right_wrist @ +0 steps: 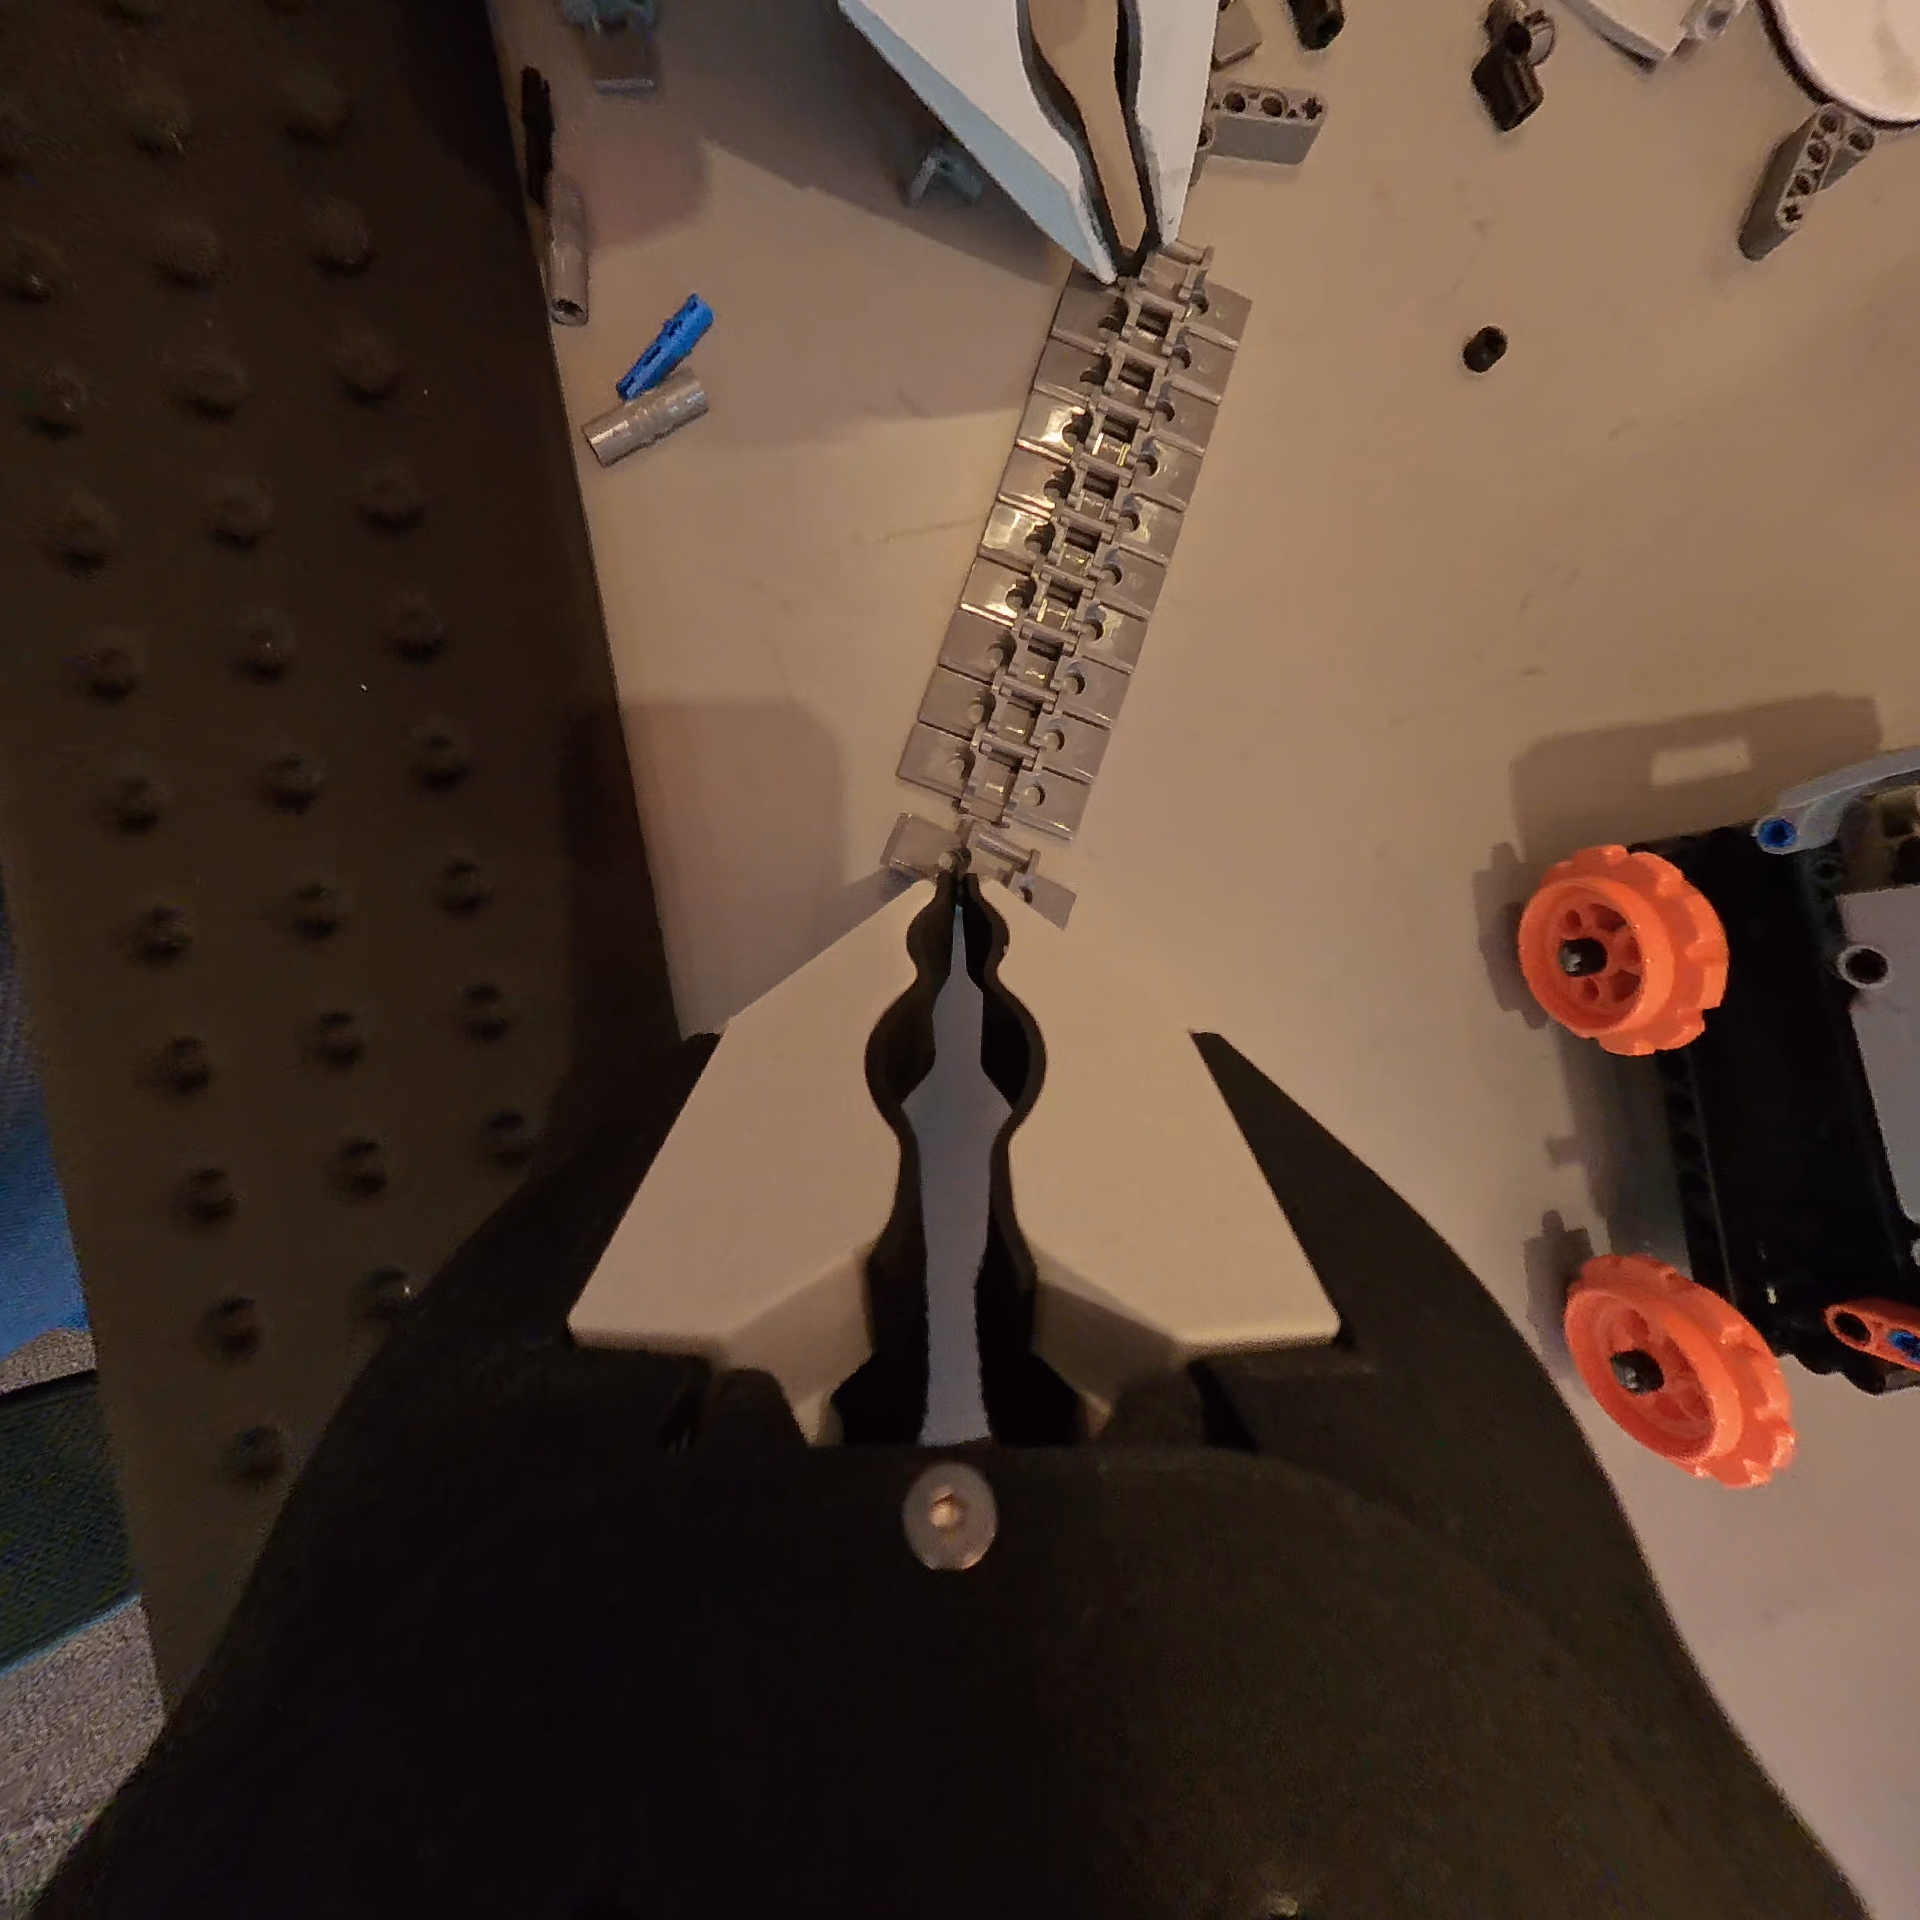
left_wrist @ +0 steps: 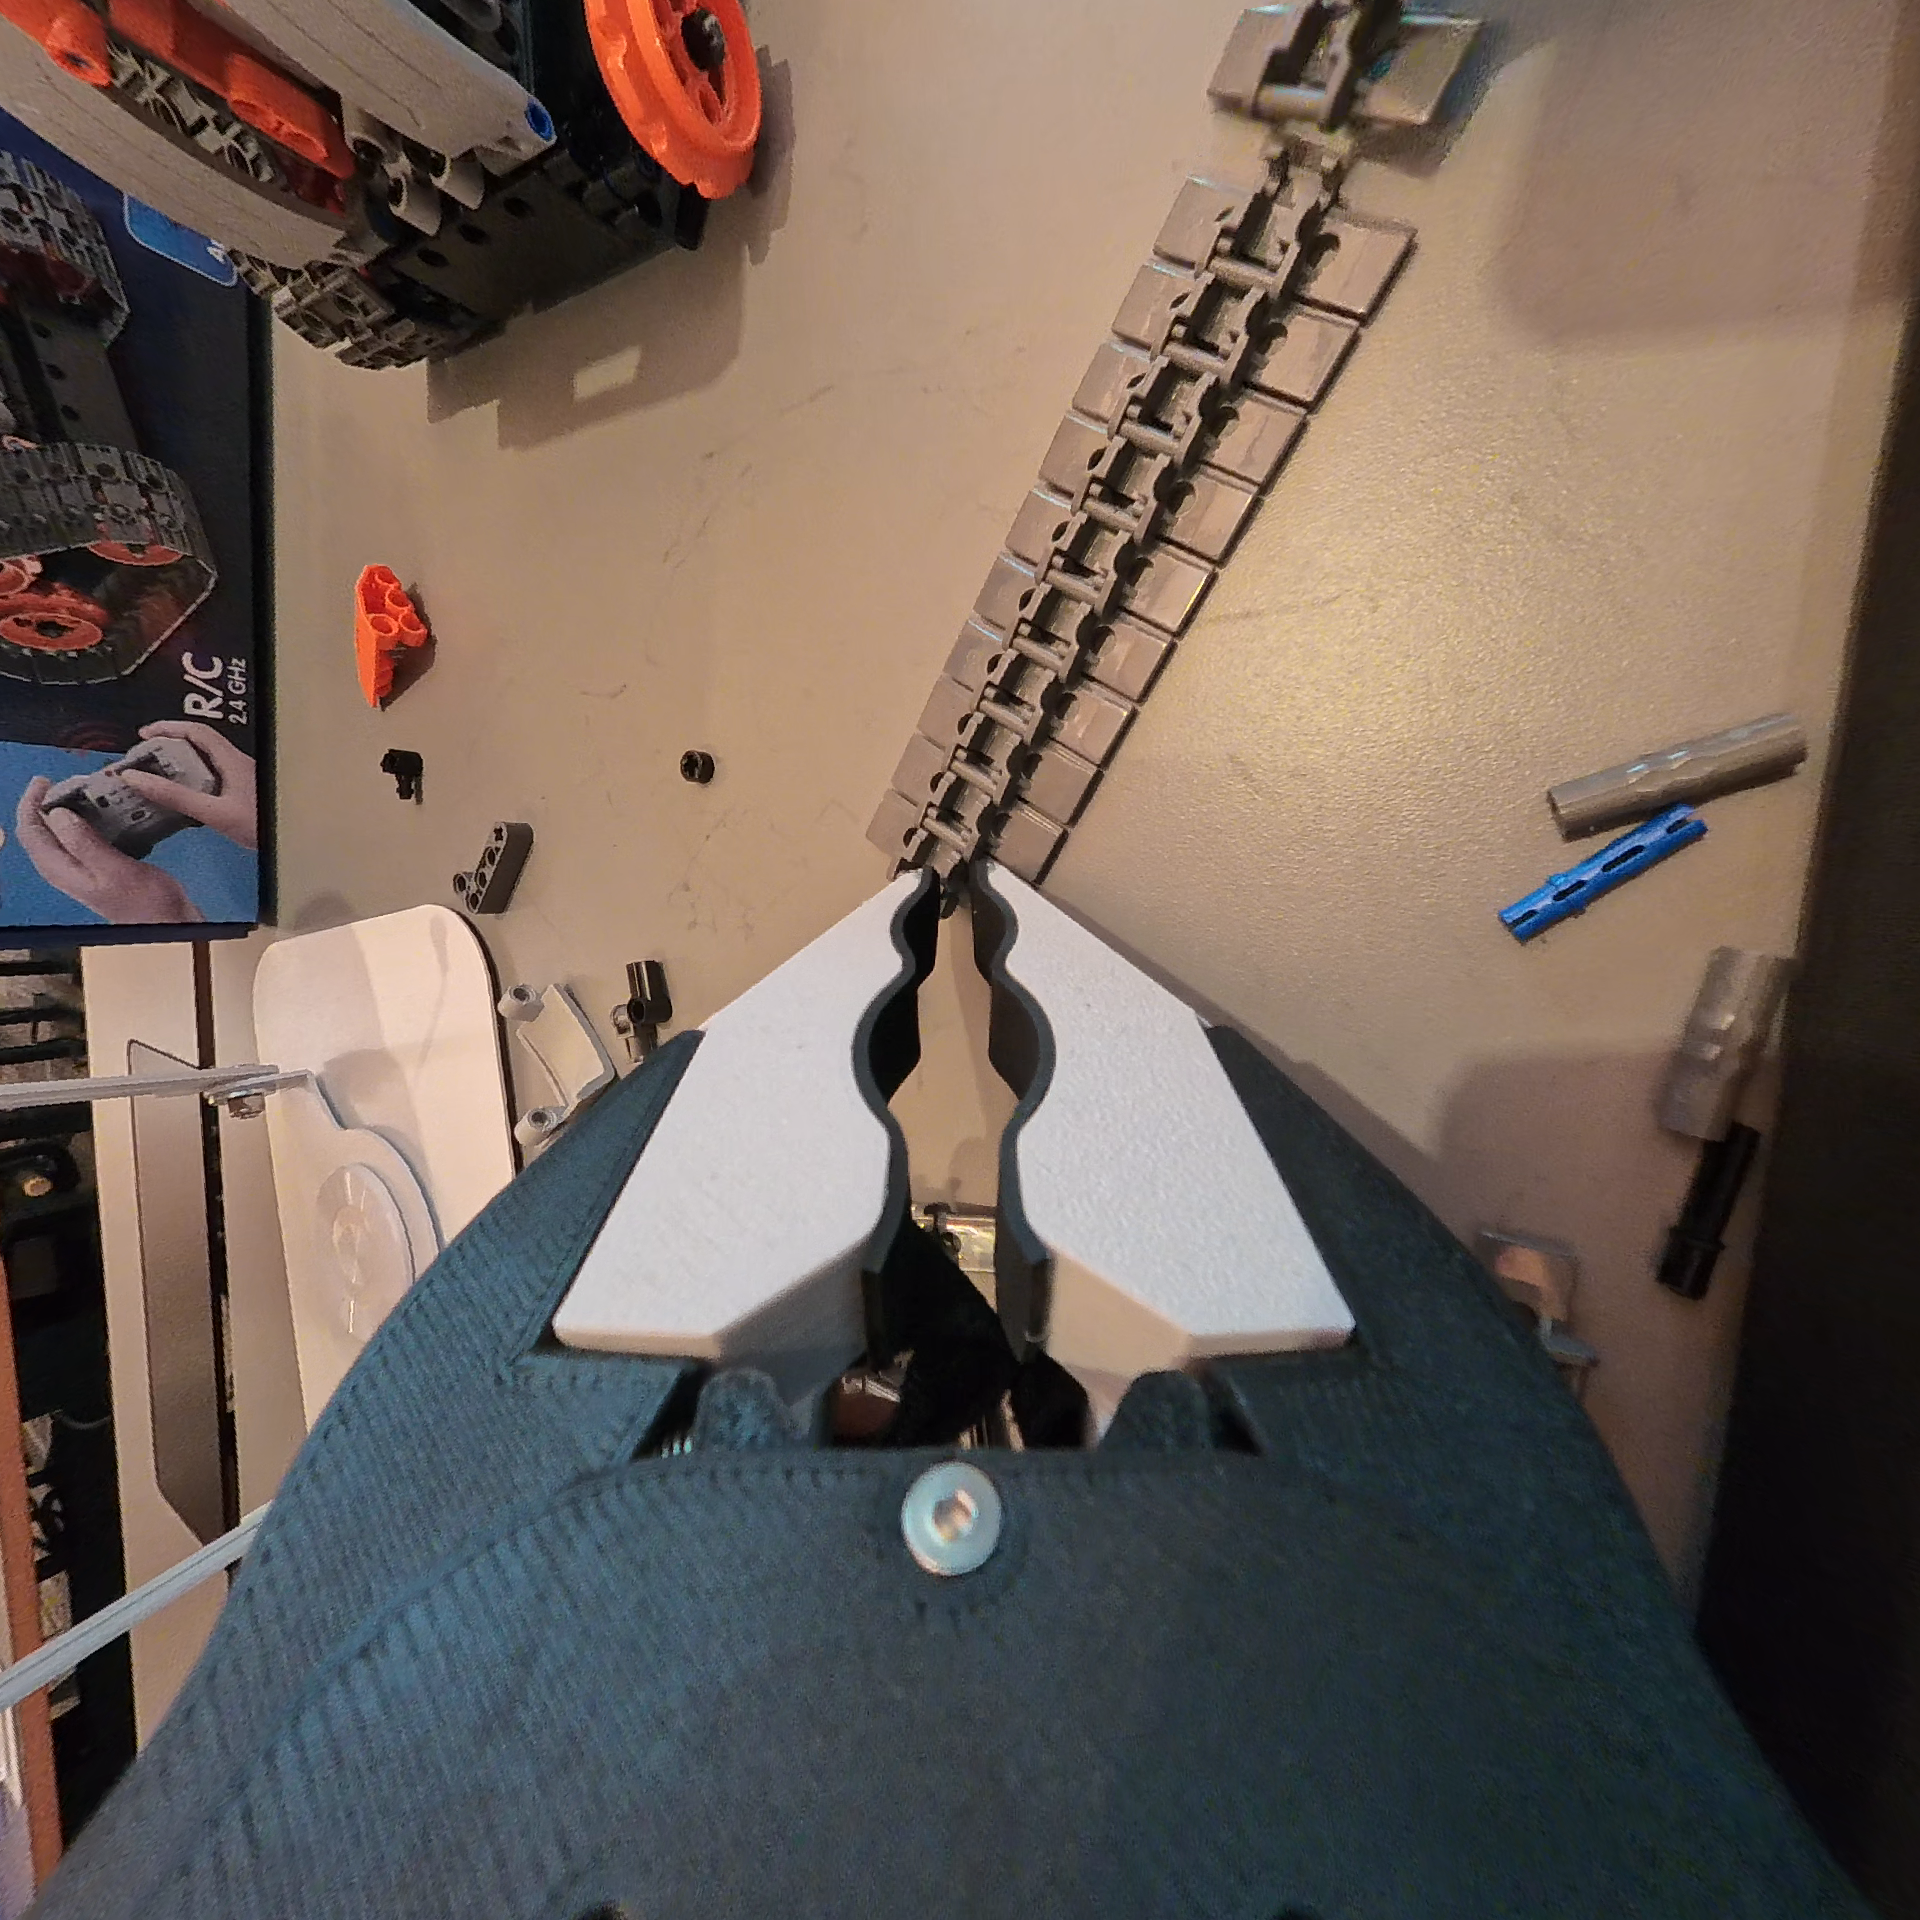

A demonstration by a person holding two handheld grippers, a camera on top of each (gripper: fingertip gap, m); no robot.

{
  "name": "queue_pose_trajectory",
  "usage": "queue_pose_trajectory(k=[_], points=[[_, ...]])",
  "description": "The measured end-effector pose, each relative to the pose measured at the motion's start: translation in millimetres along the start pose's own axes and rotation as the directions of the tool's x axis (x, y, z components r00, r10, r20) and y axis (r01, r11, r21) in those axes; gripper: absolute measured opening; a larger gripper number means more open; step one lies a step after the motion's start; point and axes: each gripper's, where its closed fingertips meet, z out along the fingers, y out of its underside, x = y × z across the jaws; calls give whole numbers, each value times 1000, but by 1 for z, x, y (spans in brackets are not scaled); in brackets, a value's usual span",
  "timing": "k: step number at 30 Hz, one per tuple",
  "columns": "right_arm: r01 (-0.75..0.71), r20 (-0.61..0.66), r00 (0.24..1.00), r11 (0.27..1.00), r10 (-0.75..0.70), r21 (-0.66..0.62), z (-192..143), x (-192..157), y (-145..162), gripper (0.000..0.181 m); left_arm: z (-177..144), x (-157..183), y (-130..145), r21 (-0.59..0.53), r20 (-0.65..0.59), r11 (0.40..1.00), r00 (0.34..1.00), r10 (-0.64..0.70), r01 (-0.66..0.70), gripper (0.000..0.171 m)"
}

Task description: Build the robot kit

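Grey plastic links form a track strip (left_wrist: pixel 1132 540) lying flat on the beige tabletop (left_wrist: pixel 727 582), stretched between the two grippers. The left gripper (left_wrist: pixel 954 883) has its fingers closed on one end link, and the right gripper (right_wrist: pixel 958 883) has its fingers pinched on the loose link (right_wrist: pixel 977 857) at the other end. A toy vehicle with orange wheels (right_wrist: pixel 1621 961) sits nearby, with a blue pin (left_wrist: pixel 1600 873) among scattered small parts.

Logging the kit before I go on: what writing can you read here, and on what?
Box: white print by its pictured controller, legible; I do not copy writing out.
Its blue patch: cut off, unreadable.
Track, link, vehicle: none.
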Motion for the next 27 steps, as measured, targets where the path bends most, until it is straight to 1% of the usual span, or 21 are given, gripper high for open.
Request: queue_pose_trajectory(k=[6, 9, 14, 17, 19, 20, 21, 22, 25, 27], points=[[17, -5, 1000, 999, -17, 29, -3, -2, -9, 0, 0, 1, 0, 0, -2, 1000, 1000, 2, -2, 5], [32, -17, 999, 999, -32, 15, 0, 1, -8, 0, -1, 1, 0, 0, -2, 1000, 1000, 3, -3, 5], [46, 3, 999, 999, -46, -15, 6, -2, -5, 0, 0, 1, 0, 0, -2, 1000, 1000, 2, -2, 5], [48, 16, 999, 999, -47, -26, 5, -4, -4, 6, -1, 1, 0, 0, -2, 1000, 1000, 3, -3, 5], [48, 1, 999, 999, -48, -11, -1, -1, -7, 11, -1, 1, 0, -2, -3, 1000, 1000, 5, -5, 6], [42, -7, 999, 999, -42, 15, -5, 1, -12, 9, -1, 1, 0, -2, -4, 1000, 1000, 5, -5, 6], [36, -15, 999, 998, -35, 47, -8, 4, -18, 0, -1, 1, 0, -1, -5, 1000, 1000, 3, -3, 6], [32, -20, 999, 997, -31, 63, -8, 5, -22, 0, -1, 1, 0, 0, -6, 1000, 1000, 2, -2, 6], [57, -52, 997, 998, -56, 14, 1, 11, -19, 0, -1, 1, 0, -1, -5, 1000, 1000, 3, -3, 6], [44, -24, 999, 999, -44, 9, 7, 10, -18, 0, -1, 1, 0, 0, -5, 1000, 1000, 3, -3, 6]])
